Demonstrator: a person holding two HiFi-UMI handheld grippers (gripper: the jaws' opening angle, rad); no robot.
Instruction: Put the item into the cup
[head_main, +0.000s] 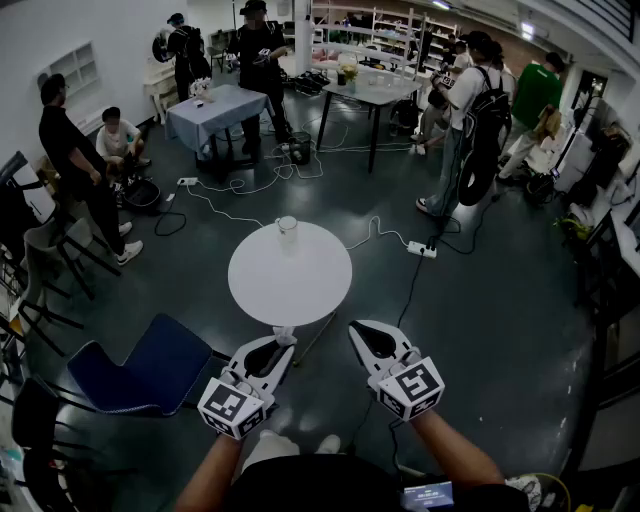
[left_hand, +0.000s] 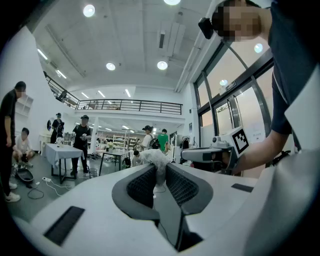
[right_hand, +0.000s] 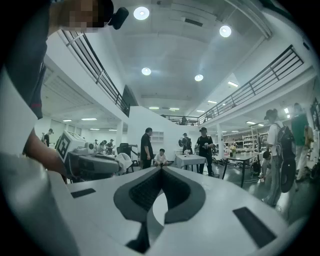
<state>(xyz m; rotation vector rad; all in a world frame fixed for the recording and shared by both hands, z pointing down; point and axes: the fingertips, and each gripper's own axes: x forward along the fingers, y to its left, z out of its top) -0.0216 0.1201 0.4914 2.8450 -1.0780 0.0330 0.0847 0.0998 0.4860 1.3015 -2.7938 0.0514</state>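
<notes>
Standing on the dark floor (head_main: 480, 330) of a large hall, the round white counter (head_main: 300, 290) fills the middle of the head view. A blue chair (head_main: 150, 365) sits just beside its near left edge, and people stand round other tables well apart from it, further back.

The left gripper (head_main: 281, 346) and the right gripper (head_main: 360, 332) are held level and side by side off the counter's near edge, both aimed toward it.

The cup (head_main: 287, 232) stands upright near the counter's far edge, the only thing on the top. It shows in the head view alone.

The item (head_main: 285, 336), a small crumpled white wad, sits at the tips of the left gripper, just at the counter's near edge and well apart from the cup. In the head view it is no more than a pale scrap.

The left gripper view shows more: the ribbed fingers (left_hand: 141, 185) are clamped on the wad, which bulges out above their tips. That view also catches the right gripper at its right side, with a forearm behind it.

The right gripper view shows that gripper's own fingers (right_hand: 147, 189) closed together at the tips, with nothing between them. At its left side it shows the left gripper, with the white wad at its end.
</notes>
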